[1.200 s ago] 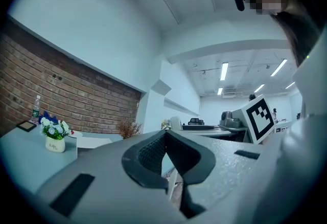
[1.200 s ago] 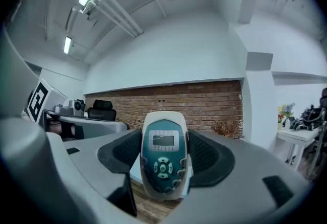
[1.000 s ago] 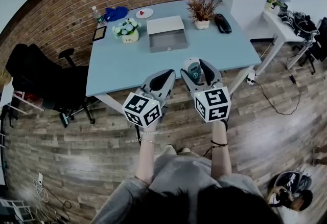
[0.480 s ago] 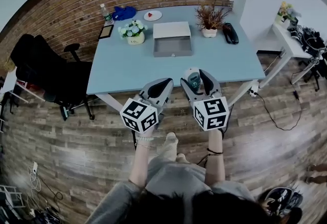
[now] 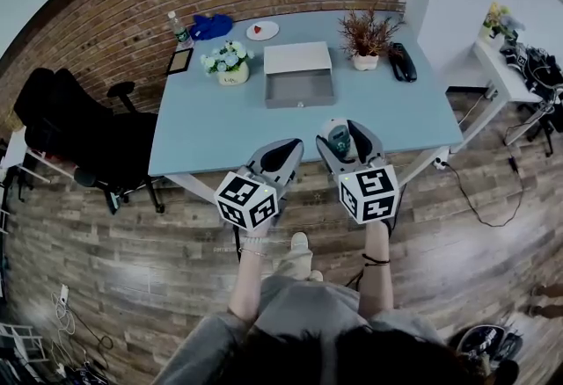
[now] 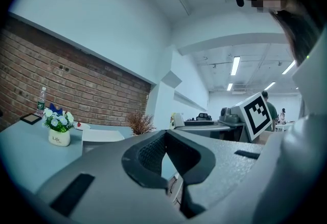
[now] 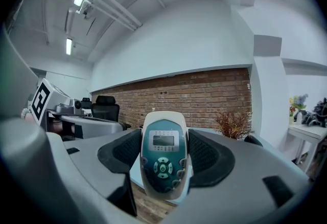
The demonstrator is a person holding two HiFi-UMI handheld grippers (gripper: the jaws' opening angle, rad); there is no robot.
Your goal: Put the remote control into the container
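Observation:
My right gripper (image 5: 345, 139) is shut on the remote control (image 7: 164, 159), a white handset with a teal face and a small screen, seen also as the remote control (image 5: 337, 137) in the head view, just above the table's near edge. The container (image 5: 299, 74), an open grey box with a white lid part behind it, sits at the middle of the light blue table (image 5: 220, 124), well beyond both grippers. My left gripper (image 5: 281, 155) is shut with nothing in it, beside the right one; in the left gripper view its jaws (image 6: 166, 166) meet.
On the table stand a white flowerpot (image 5: 230, 62), a dried plant in a white pot (image 5: 368, 36), a black phone (image 5: 403, 61), a plate (image 5: 262, 30), a bottle (image 5: 175, 27) and a blue cloth (image 5: 211, 25). A black chair (image 5: 84, 141) stands left. Brick wall behind.
The view has shifted slightly, with the table now a little nearer. Both grippers keep their pose side by side, the remote still held in the right one.

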